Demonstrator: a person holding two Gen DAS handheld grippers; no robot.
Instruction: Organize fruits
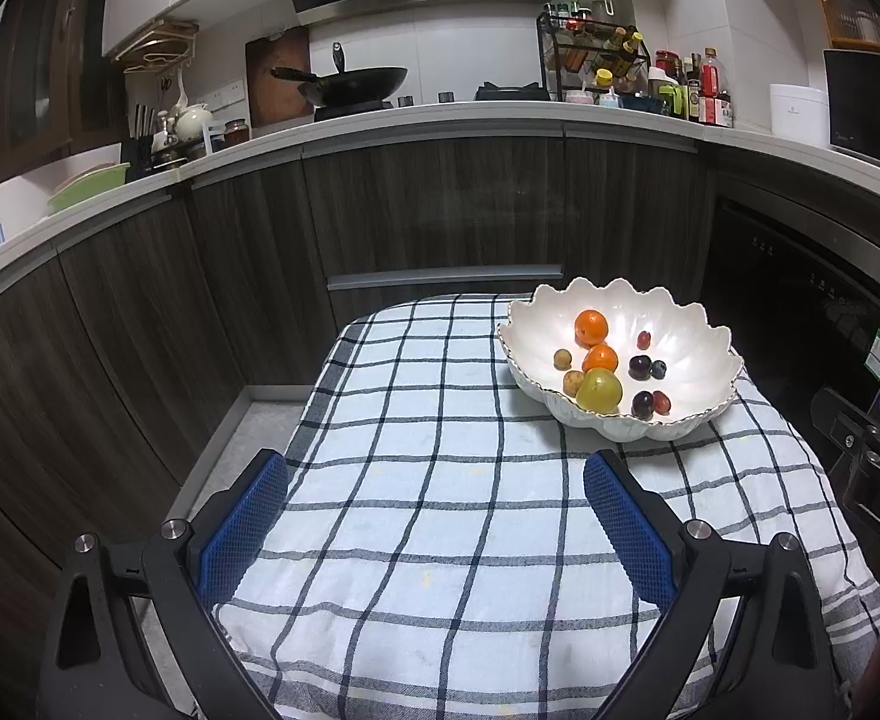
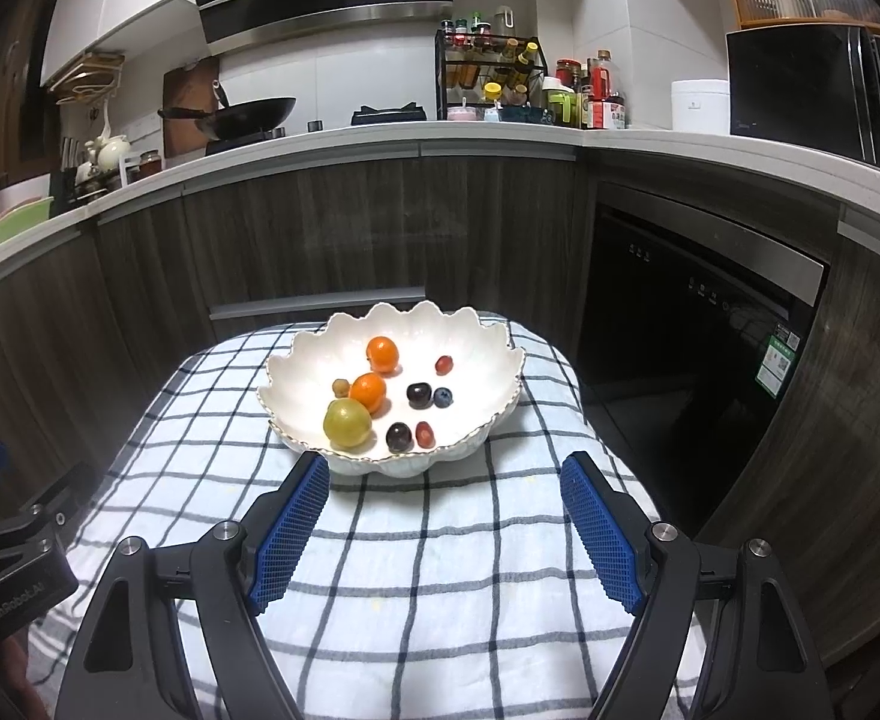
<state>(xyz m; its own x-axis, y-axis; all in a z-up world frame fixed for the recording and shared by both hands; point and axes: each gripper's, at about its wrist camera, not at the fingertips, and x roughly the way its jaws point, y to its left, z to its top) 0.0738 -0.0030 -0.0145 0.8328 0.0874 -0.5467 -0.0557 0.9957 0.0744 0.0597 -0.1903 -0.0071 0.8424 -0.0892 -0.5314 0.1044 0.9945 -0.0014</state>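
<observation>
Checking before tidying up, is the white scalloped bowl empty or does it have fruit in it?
Not empty: the scalloped bowl holds small oranges, a green fruit and dark grapes.

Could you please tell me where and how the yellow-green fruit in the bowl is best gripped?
Grip the yellow-green fruit across its widest middle, coming from above: it sits low against the bowl's near rim and touches an orange behind.

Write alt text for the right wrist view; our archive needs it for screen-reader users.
An open right hand-held gripper hovers empty before a white scalloped bowl on a blue-checked cloth. The bowl holds two oranges, a yellow-green fruit, dark and red grapes and a blueberry. A kitchen counter runs behind.
</observation>
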